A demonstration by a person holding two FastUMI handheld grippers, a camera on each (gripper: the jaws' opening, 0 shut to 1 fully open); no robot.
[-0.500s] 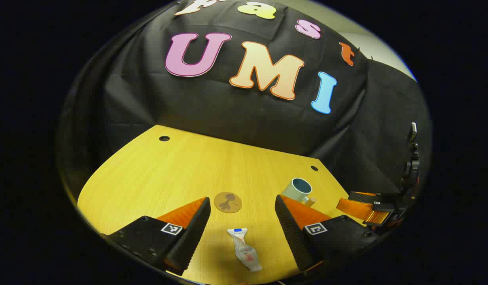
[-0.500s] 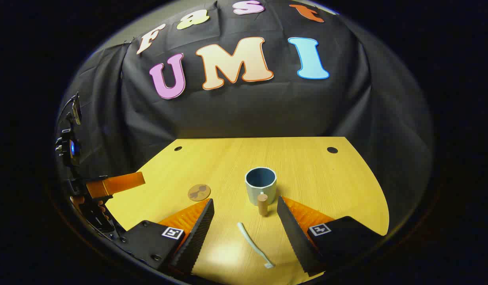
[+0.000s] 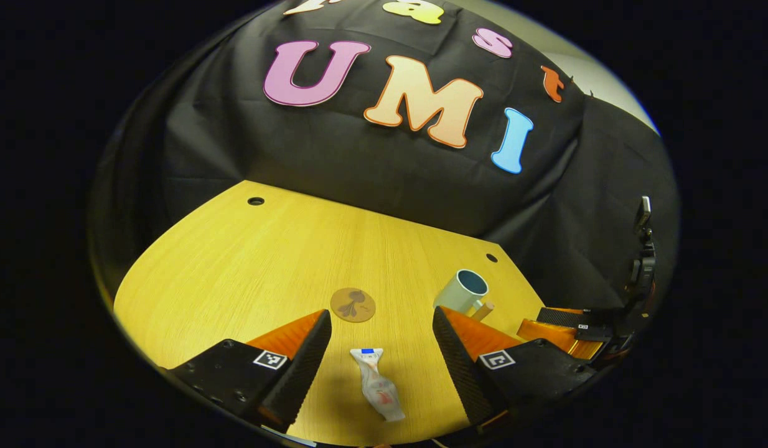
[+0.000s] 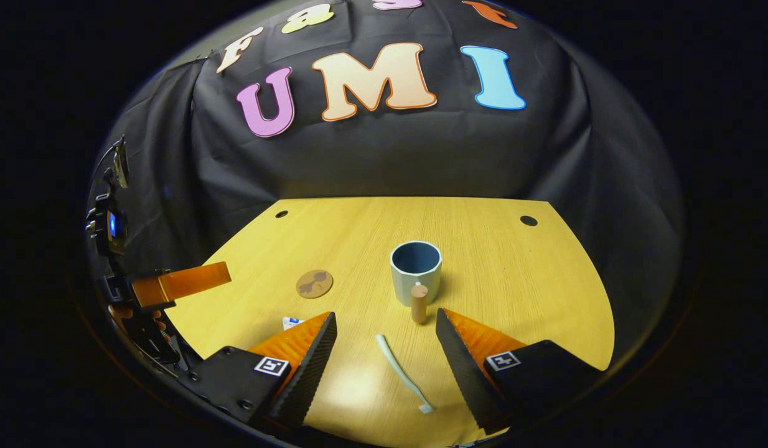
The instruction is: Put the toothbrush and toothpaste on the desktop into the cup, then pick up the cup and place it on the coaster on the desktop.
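The left gripper hangs over the worktop with its fingers spread wide, the toothpaste lying flat between them, untouched. The right gripper is likewise open above the toothbrush, which lies loose on the wood. The cup stands upright just beyond, the coaster well to its left.

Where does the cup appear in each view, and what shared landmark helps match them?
Left gripper view: the cup stands right of centre, just beyond the tip of this gripper's right-hand finger, near the desk's far right edge.
Right gripper view: the cup stands near the middle, straight ahead, beyond the toothbrush.
Shared landmark: the round coaster lies on the desk to the cup's left in both.
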